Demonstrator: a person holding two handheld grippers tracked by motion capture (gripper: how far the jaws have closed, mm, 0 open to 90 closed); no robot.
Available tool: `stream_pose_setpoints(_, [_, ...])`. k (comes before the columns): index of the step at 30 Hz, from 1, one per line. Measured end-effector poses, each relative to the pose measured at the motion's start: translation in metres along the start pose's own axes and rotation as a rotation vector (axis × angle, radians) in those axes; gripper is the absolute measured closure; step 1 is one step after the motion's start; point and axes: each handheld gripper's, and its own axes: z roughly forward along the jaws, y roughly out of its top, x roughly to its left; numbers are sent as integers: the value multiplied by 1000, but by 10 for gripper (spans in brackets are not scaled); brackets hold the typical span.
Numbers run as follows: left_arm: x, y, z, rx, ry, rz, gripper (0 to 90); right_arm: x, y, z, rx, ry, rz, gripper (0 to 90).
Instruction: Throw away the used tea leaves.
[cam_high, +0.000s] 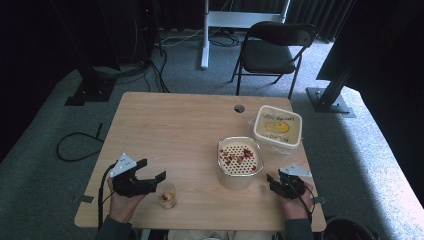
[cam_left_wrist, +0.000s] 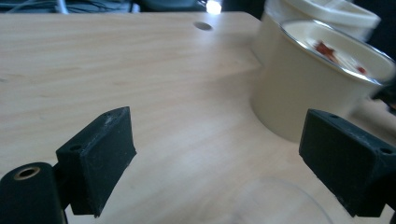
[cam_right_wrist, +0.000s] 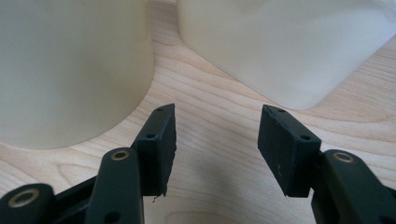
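At a light wooden desk (cam_high: 170, 125), I hold a gripper in each hand, both low over the near edge. My left gripper (cam_high: 150, 176) sits toward the near left corner with its jaws spread wide and holding nothing; in the left gripper view the same gripper (cam_left_wrist: 217, 161) frames bare wood, with the rim of a small clear cup (cam_left_wrist: 280, 200) showing faintly between the jaws at the bottom. From the high view that small clear cup (cam_high: 167, 195) stands just beside the left jaws on their right, close to the near edge, with something brownish inside it.

My right gripper (cam_high: 274, 181) rests near the near right corner, its jaws released and parted around nothing. In the right gripper view the right gripper (cam_right_wrist: 217, 140) points at two pale containers standing close ahead.

The cream tub (cam_high: 240, 162) stands right of the desk's middle, just left of my right gripper; its white filling carries scattered red pieces. Behind it, toward the far right corner, sits a second cream container (cam_high: 277, 129) with a yellow mark and writing on its inner face; the two nearly touch. A small round hole (cam_high: 239, 108) pierces the desk near the far edge.

Beyond the desk, a dark folding chair (cam_high: 272, 50) stands on grey carpet (cam_high: 45, 130), and a black cable (cam_high: 75, 145) loops on the floor to the left.
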Motion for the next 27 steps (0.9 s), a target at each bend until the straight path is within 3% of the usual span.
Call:
stream_pose_setpoints(5, [-23, -16, -4, 9, -26, 65, 106, 1, 0, 2, 3, 1, -2, 462])
stream_pose_setpoints(11, [-42, -38, -1, 41, 27, 121, 74, 1, 0, 2, 1, 2, -4, 461])
stream_pose_setpoints(13, [-43, -41, 0, 44, 30, 117, 68, 1, 0, 2, 0, 3, -3, 461])
stream_pose_setpoints(17, [-45, -57, 4, 40, 31, 58, 58, -1, -1, 1, 0, 0, 1, 461])
stream_pose_setpoints(20, [-45, -62, 6, 45, 25, 51, 52, -1, -1, 1, -1, -1, 2, 461])
stream_pose_setpoints(24, [-44, -66, 10, 79, 46, 47, 55, -1, -2, 1, 0, -1, 2, 460])
stream_pose_setpoints(27, [-40, -67, 13, 84, 63, 43, 151, -1, -2, 1, 0, -2, 2, 461])
